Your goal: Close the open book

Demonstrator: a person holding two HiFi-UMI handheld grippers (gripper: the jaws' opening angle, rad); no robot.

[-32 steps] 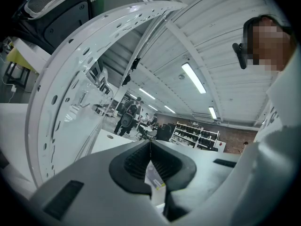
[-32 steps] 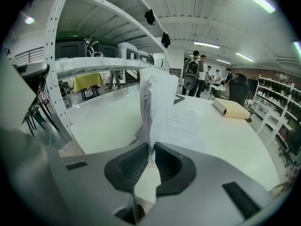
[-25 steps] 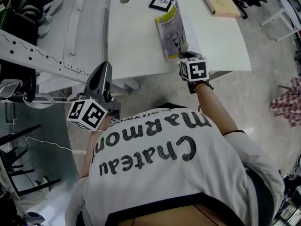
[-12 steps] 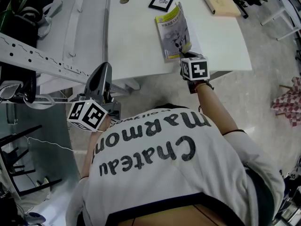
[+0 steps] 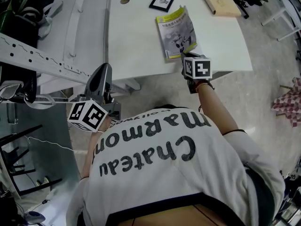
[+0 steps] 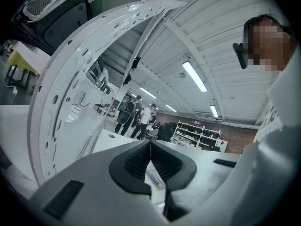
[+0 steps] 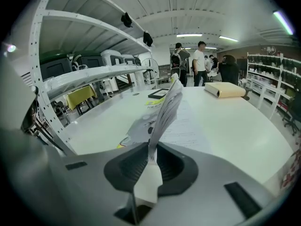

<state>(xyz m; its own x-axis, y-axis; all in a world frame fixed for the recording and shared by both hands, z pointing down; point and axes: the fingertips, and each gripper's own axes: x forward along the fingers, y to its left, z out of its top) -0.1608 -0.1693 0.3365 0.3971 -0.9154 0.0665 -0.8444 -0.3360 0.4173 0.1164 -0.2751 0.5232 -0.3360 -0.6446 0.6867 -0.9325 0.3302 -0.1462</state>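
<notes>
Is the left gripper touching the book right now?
No, the left gripper hangs short of the table, jaws together and empty, and only the right gripper grips the book.

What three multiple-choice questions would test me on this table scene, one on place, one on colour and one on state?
1. Where on the white table does the tan book lie?
A. far right corner
B. near left corner
C. middle

2. What colour edges the cover of the book near the table's front edge?
A. red
B. yellow-green
C. blue

3. The right tongs are:
A. open in the air
B. shut on nothing
C. shut on the book

Answers:
1 A: the head view shows it at the far right corner.
2 B: a yellow-green border frames the cover.
3 C: the right gripper view shows a leaf of the book pinched between the jaws.
</notes>
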